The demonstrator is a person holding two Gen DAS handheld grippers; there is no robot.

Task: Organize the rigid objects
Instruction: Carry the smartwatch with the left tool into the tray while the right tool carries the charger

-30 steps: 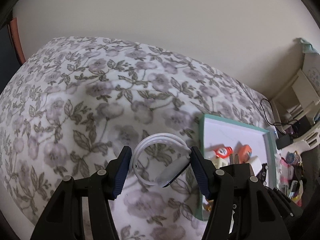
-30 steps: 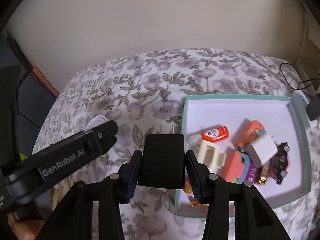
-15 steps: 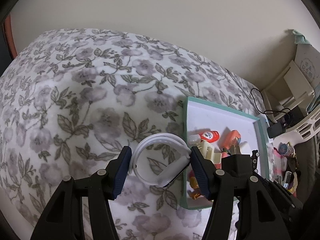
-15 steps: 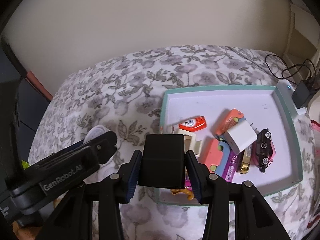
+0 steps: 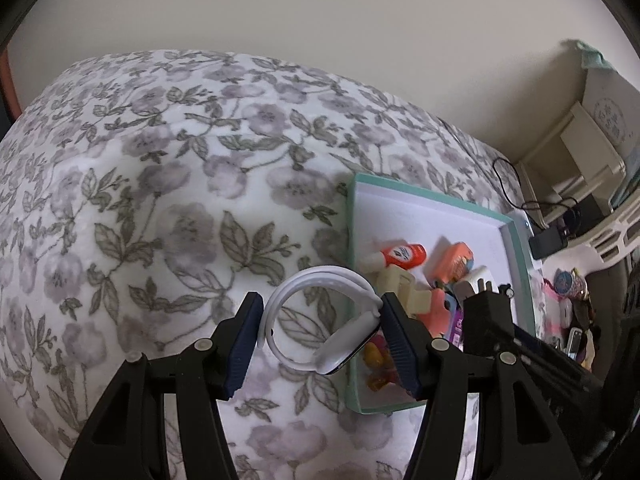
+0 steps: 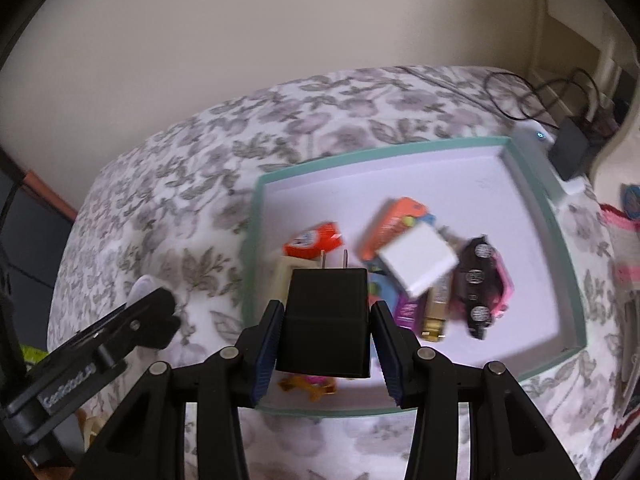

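My left gripper point(image 5: 320, 320) is shut on a white smartwatch point(image 5: 348, 340), its looped strap arching up between the blue pads, just left of the teal-rimmed white tray point(image 5: 352, 240). My right gripper point(image 6: 326, 336) is shut on a black plug adapter point(image 6: 328, 288) with two prongs pointing forward, held over the near left part of the tray point(image 6: 400, 152). In the tray lie a red-and-white tube point(image 6: 312, 240), an orange case point(image 6: 396, 216), a white charger cube point(image 6: 420, 260), a black toy car point(image 6: 478, 284) and several smaller pieces. One finger of the left gripper point(image 6: 152, 312) shows at the lower left.
The tray lies on a bed with a floral cover point(image 5: 180, 200), a plain wall behind it. A black power brick with cables point(image 6: 572, 148) sits past the tray's far right corner. A white shelf point(image 5: 592, 152) and small clutter point(image 5: 572, 320) crowd the right side.
Both grippers have moved toward the tray with their loads. The black plug, earlier over the cover left of the tray, now hangs over the tray's near left part. Both grips are unchanged.
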